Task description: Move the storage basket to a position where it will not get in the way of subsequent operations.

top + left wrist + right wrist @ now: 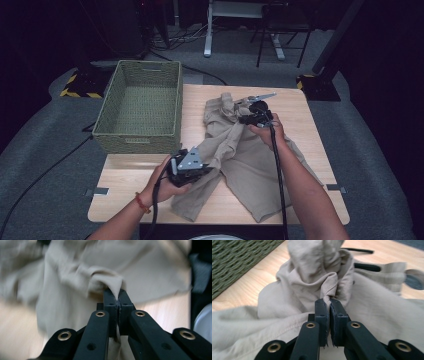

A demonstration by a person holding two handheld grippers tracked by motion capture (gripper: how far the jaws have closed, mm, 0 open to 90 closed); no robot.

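Note:
A pair of beige trousers (245, 160) lies crumpled across the light wooden table (320, 150). My left gripper (200, 167) is at the near left edge of the cloth, shut on a pinched fold of the trousers (110, 285). My right gripper (240, 117) is farther back, near the waistband end, shut on a bunched fold of the trousers (324, 277). Both folds are lifted a little off the table, with cloth drooping between the two grippers.
A green woven basket (141, 102) stands open at the back left of the table; its wall (234, 262) appears in the right gripper view. Black cables trail from both grippers along the person's forearms. Dark floor and furniture legs lie beyond the table.

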